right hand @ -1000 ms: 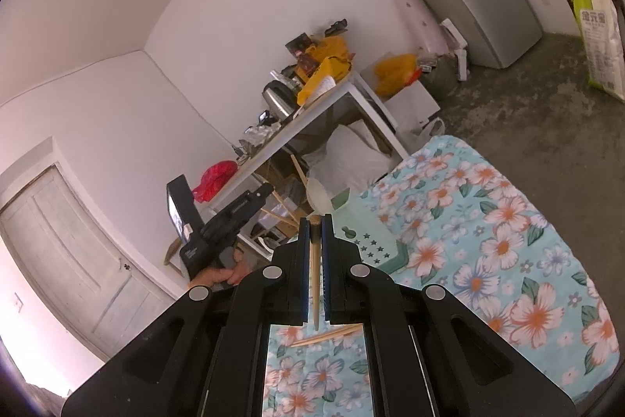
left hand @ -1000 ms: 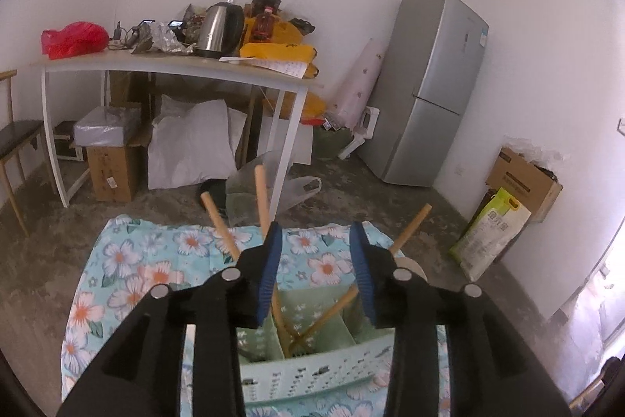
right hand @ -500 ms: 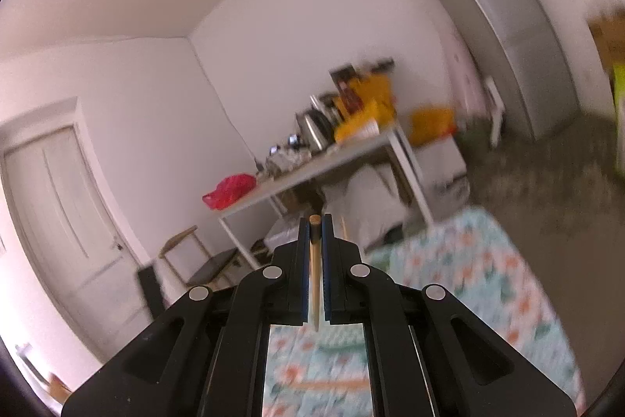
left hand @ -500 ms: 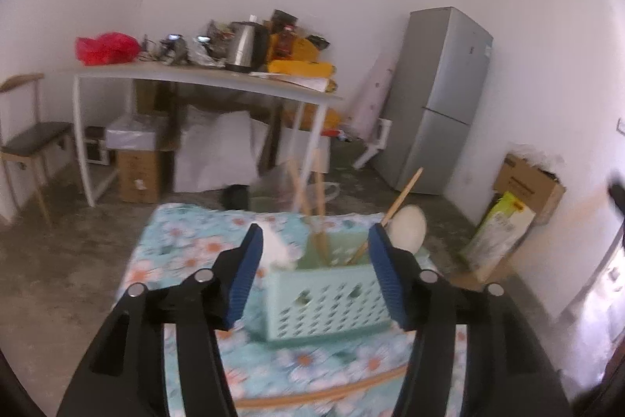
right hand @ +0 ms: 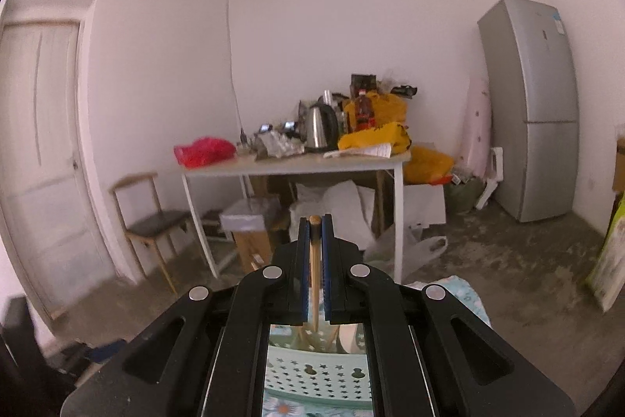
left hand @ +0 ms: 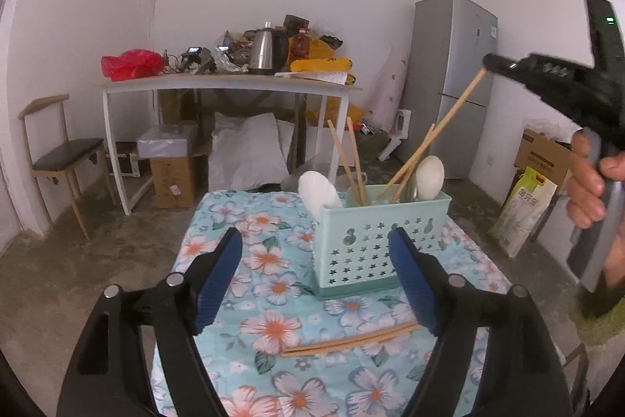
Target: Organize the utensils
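A mint green utensil basket (left hand: 375, 237) stands on the floral tablecloth (left hand: 273, 260). It holds several wooden chopsticks (left hand: 349, 159) and two white spoons (left hand: 429, 171). My right gripper (left hand: 488, 62) is shut on one chopstick (left hand: 449, 120) whose lower end is inside the basket; in the right wrist view the chopstick (right hand: 314, 284) runs down between the pads to the basket (right hand: 316, 374). My left gripper (left hand: 316, 280) is open and empty, in front of the basket. A pair of chopsticks (left hand: 351, 340) lies on the cloth before the basket.
A white table (left hand: 230, 85) with a kettle (left hand: 267, 51), a red bag and clutter stands behind. A chair (left hand: 62, 151) is at the left, a grey fridge (left hand: 453, 85) at the right, boxes and bags on the floor.
My left gripper has pulled back from above the basket and opened wider. My right gripper has carried its chopstick over the basket and lowered its tip inside.
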Demonstrator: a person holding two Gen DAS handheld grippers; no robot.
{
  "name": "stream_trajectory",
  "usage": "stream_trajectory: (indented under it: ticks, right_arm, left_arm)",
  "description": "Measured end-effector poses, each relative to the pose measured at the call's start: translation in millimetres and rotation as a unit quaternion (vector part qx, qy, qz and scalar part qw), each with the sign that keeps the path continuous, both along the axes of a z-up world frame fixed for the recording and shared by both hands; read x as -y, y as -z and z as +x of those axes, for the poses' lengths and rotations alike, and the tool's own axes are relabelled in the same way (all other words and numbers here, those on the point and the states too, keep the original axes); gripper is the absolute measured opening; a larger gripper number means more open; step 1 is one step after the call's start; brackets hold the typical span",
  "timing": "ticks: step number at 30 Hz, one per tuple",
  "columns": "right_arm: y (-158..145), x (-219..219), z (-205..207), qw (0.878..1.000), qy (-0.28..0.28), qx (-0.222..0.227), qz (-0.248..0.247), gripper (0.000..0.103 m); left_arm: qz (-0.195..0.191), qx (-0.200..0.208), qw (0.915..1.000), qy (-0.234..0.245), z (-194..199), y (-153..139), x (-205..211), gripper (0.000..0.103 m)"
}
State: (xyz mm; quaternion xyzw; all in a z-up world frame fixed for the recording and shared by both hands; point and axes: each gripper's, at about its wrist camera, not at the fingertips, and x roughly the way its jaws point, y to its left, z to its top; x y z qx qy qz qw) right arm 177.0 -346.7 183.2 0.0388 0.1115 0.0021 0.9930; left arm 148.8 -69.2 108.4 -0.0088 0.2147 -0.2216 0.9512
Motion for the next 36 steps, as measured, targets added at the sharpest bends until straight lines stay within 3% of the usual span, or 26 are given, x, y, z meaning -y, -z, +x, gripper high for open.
stream_trajectory:
  ticks: [7, 16, 23, 30, 36]
  right_arm:
    - [24.5, -12.1, 14.9, 1.000, -0.005, -0.027, -0.014, 0.004]
    - [23.9, 2.2, -2.9, 0.996, -0.051, -0.036, 0.062, 0.010]
    - [15.6, 7.1, -10.2, 0.995, -0.054, -0.031, 0.082, 0.010]
    - [7.9, 24.9, -33.8, 0.992, -0.047, -0.008, 0.120, 0.022]
    - [29.5, 20.6, -28.8, 0.991, -0.065, -0.044, 0.113, 0.039]
  left_arm:
    - [-0.001, 0.003, 0.9999, -0.011, 1.8, -2.5, -6.0, 0.082]
    - [-0.002, 0.005, 1.0000, -0.004, 0.6, -3.9, -4.4, 0.084]
    - [-0.005, 0.007, 0.9999, 0.006, -0.2, -7.6, 8.0, 0.086]
    - [-0.005, 0.011, 0.9999, 0.005, -2.9, -7.8, 10.9, 0.089]
    - [-0.015, 0.005, 0.9999, 0.005, -3.2, -7.6, 9.1, 0.089]
